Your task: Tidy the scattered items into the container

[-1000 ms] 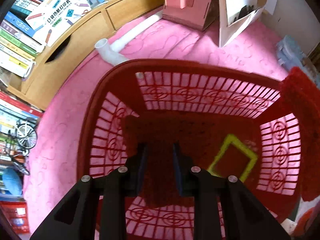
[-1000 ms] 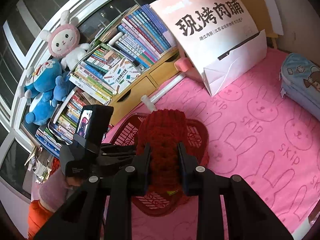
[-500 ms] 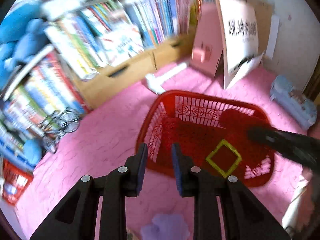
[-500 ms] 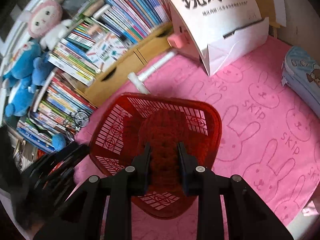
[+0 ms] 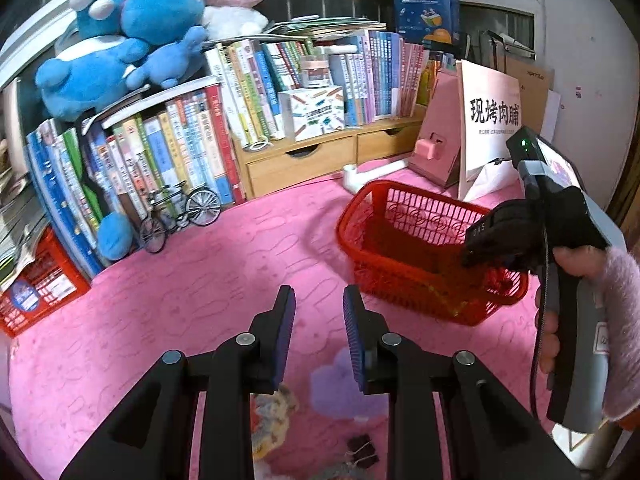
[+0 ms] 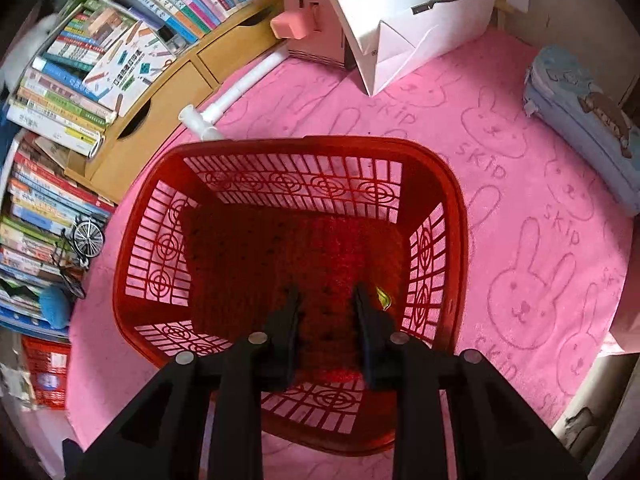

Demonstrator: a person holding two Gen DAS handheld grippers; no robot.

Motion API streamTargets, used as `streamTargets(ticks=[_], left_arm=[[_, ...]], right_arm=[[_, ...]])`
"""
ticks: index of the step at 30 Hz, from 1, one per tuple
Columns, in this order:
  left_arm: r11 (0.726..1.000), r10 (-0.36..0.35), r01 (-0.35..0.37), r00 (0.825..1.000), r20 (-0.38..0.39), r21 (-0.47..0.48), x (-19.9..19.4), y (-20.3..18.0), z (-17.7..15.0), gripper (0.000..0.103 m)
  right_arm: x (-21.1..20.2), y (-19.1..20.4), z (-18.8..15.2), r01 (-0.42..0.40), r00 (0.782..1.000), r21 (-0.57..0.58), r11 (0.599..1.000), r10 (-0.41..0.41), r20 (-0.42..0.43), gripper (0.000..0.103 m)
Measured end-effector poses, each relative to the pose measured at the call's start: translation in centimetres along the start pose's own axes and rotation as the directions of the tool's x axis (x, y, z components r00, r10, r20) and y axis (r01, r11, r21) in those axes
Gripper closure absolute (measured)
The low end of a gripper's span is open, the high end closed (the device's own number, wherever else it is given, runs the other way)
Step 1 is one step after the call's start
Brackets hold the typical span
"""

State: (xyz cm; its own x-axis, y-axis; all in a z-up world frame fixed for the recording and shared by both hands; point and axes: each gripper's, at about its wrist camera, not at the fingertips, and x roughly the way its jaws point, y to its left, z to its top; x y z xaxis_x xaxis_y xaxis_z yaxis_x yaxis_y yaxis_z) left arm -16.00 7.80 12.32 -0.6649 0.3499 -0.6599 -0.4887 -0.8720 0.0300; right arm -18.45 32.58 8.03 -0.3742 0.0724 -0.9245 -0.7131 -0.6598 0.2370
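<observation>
The right gripper points down into the red basket. Its jaws are opening, and the red knitted piece lies between them and beyond them on the basket floor. I cannot tell if the pads are touching the wool or are already free of it. A small yellow thing shows just beside the right finger, mostly covered by the wool.

The risk I see here is that loose loops catch on the ribbed pads. If the hand lifts before the jaws are wide enough, the piece may come up with it and hang over the rim, or fall out on the pink rabbit mat. The fingers are also near the lattice wall, so a tilted withdrawal might hook the basket and drag it.

The left gripper is nearly closed, with only a narrow gap and nothing in it. It hovers over the mat, well apart from the basket. Below it lie a pale fluffy item, a lilac flower shape and black binder clips, all not yet in the basket. These things lie close together, so with such a narrow gap the fingers may push one away or pinch two at once. The clips are small and flat, so they may slip.
</observation>
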Motion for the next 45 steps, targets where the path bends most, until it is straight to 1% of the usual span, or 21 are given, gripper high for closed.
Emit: streamTargets(ticks=[1, 3, 6, 11, 13, 14, 15, 17, 18, 20, 22, 25, 27, 28, 29, 33, 36, 38, 41, 43, 45], left_arm=[[1.000, -0.004, 0.004, 1.000, 0.000, -0.001, -0.1, 0.1, -0.3, 0.078], [1.000, -0.013, 0.013, 1.000, -0.002, 0.000, -0.5, 0.4, -0.9, 0.078], [1.000, -0.003, 0.003, 1.000, -0.002, 0.004, -0.8, 0.5, -1.5, 0.078], [1.000, -0.004, 0.004, 1.000, 0.002, -0.002, -1.3, 0.8, -1.9, 0.078], [1.000, 0.003, -0.003, 1.000, 0.001, -0.003, -1.4, 0.8, -2.1, 0.078], [1.000, 0.007, -0.007, 1.000, -0.001, -0.005, -1.3, 0.8, -2.1, 0.078], [1.000, 0.010, -0.010, 1.000, -0.004, -0.008, -1.3, 0.9, -2.2, 0.078], [1.000, 0.006, -0.006, 1.000, -0.013, -0.011, -1.3, 0.8, -2.5, 0.078], [1.000, 0.005, -0.005, 1.000, -0.015, -0.010, -1.3, 0.8, -2.6, 0.078], [1.000, 0.009, -0.010, 1.000, -0.018, -0.004, -1.4, 0.8, -2.9, 0.078], [1.000, 0.017, -0.017, 1.000, -0.019, -0.003, -1.5, 0.9, -3.1, 0.078], [1.000, 0.010, -0.011, 1.000, -0.023, -0.012, -1.5, 1.0, -3.2, 0.078], [1.000, 0.006, -0.007, 1.000, -0.028, -0.019, -1.4, 1.1, -3.3, 0.078], [1.000, 0.007, -0.008, 1.000, -0.030, -0.021, -1.3, 1.1, -3.3, 0.078], [1.000, 0.007, -0.008, 0.999, -0.033, -0.022, -1.2, 1.2, -3.4, 0.078], [1.000, -0.001, 0.000, 0.999, -0.040, -0.027, -0.9, 1.3, -3.6, 0.078], [1.000, -0.002, 0.001, 0.999, -0.046, -0.028, -0.7, 1.4, -3.8, 0.078], [1.000, -0.002, 0.000, 0.999, -0.051, -0.030, -0.5, 1.5, -3.9, 0.078], [0.999, -0.006, 0.004, 0.998, -0.057, -0.035, -0.3, 1.5, -4.1, 0.078], [0.999, -0.006, 0.003, 0.998, -0.060, -0.037, -0.2, 1.4, -4.3, 0.078], [0.999, -0.006, 0.004, 0.998, -0.061, -0.036, -0.2, 1.4, -4.4, 0.078]], right_arm=[[-0.1, 0.2, -0.2, -0.012, 1.000, -0.011, 1.000, 0.012, -0.014, 0.072], [-0.4, 0.2, -0.5, -0.050, 0.997, -0.031, 0.998, 0.048, -0.058, 0.057], [-1.4, 0.2, -0.8, -0.073, 0.993, -0.089, 0.993, 0.064, -0.103, 0.047], [-4.5, -0.1, -1.0, -0.096, 0.991, -0.217, 0.971, 0.072, -0.117, 0.045], [-5.9, 0.5, -0.5, -0.092, 0.994, -0.287, 0.953, 0.071, -0.082, 0.049], [-6.5, 1.3, -0.2, -0.063, 0.998, -0.336, 0.940, 0.052, -0.041, 0.062], [-6.9, 2.2, 0.2, -0.027, 1.000, -0.377, 0.926, 0.028, -0.001, 0.078], [-6.5, 3.6, 1.1, 0.037, 0.999, -0.438, 0.898, -0.026, 0.031, 0.087], [-5.5, 4.2, 1.6, 0.061, 0.998, -0.470, 0.881, -0.059, 0.019, 0.091], [-3.1, 5.0, 2.0, 0.068, 0.991, -0.519, 0.852, -0.119, -0.065, 0.092], [-0.8, 5.2, 1.7, 0.054, 0.975, -0.557, 0.829, -0.165, -0.152, 0.092], [2.2, 5.0, 1.0, 0.051, 0.950, -0.578, 0.814, -0.218, -0.222, 0.092], [4.2, 4.4, 0.8, 0.066, 0.935, -0.547, 0.835, -0.243, -0.259, 0.092], [4.9, 3.9, 1.0, 0.079, 0.928, -0.514, 0.854, -0.250, -0.275, 0.092], [5.3, 3.3, 1.2, 0.086, 0.926, -0.472, 0.877, -0.246, -0.287, 0.096], [4.0, 2.2, 2.2, 0.104, 0.934, -0.365, 0.925, -0.217, -0.283, 0.095], [2.6, 1.9, 2.9, 0.060, 0.941, -0.323, 0.945, -0.162, -0.298, 0.095], [1.6, 2.0, 3.6, 0.062, 0.947, -0.331, 0.941, -0.161, -0.279, 0.093], [0.9, 2.4, 4.3, 0.103, 0.951, -0.382, 0.918, -0.204, -0.233, 0.092], [1.6, 2.5, 4.2, 0.131, 0.942, -0.420, 0.898, -0.245, -0.230, 0.092], [3.4, 2.2, 3.6, 0.140, 0.923, -0.435, 0.890, -0.276, -0.268, 0.092]])
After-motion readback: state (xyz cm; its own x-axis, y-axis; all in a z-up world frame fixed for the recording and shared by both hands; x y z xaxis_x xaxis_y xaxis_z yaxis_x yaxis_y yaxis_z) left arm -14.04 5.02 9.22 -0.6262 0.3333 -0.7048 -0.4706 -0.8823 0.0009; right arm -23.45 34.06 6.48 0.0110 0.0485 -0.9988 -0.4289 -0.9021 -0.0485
